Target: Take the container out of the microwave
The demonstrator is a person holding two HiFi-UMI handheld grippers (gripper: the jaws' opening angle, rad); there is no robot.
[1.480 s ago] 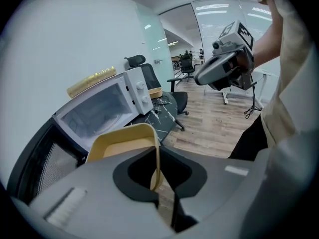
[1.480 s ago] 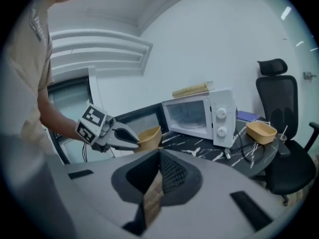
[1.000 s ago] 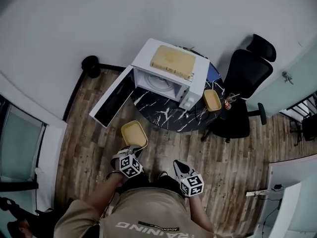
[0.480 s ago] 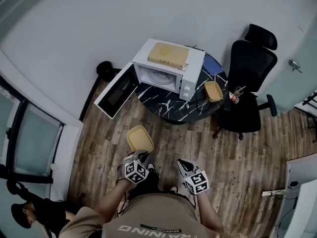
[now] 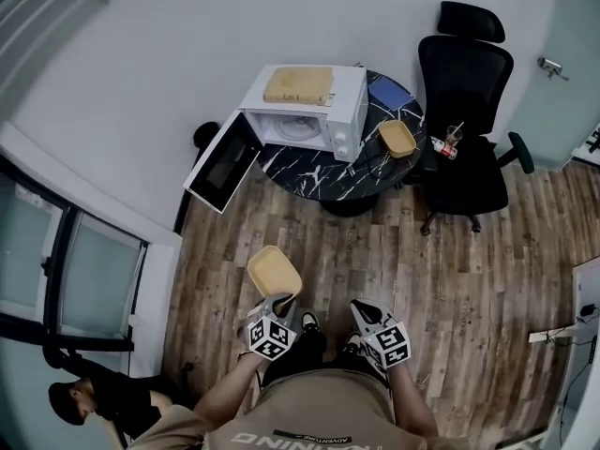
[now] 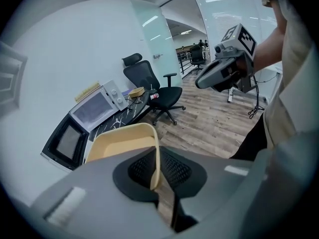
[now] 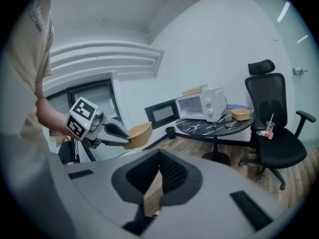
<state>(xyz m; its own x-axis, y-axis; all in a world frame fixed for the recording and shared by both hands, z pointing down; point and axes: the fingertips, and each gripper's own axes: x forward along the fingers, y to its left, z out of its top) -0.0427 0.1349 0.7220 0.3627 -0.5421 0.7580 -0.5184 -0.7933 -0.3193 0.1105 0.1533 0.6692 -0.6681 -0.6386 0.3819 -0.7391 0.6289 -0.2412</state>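
The yellow container point(image 5: 274, 272) is out of the white microwave point(image 5: 302, 111) and hangs over the wood floor, well in front of the table. My left gripper point(image 5: 279, 300) is shut on its near rim. In the left gripper view the container's point(image 6: 119, 144) thin wall stands pinched between the jaws of the left gripper point(image 6: 154, 169). The microwave's door point(image 5: 223, 163) hangs open to the left. My right gripper point(image 5: 367, 313) is held beside the left one, jaws together with nothing in them. From the right gripper view I see the left gripper point(image 7: 110, 132) holding the container point(image 7: 139, 133).
A round black marble table point(image 5: 328, 174) carries the microwave and a second yellow container point(image 5: 397, 138). A wooden board point(image 5: 298, 84) lies on the microwave. A black office chair point(image 5: 466, 111) stands right of the table. Another person point(image 5: 89, 403) is at lower left.
I have backed away from the table. The left gripper carried the yellow container farther from the microwave; both grippers keep their hold and spacing.
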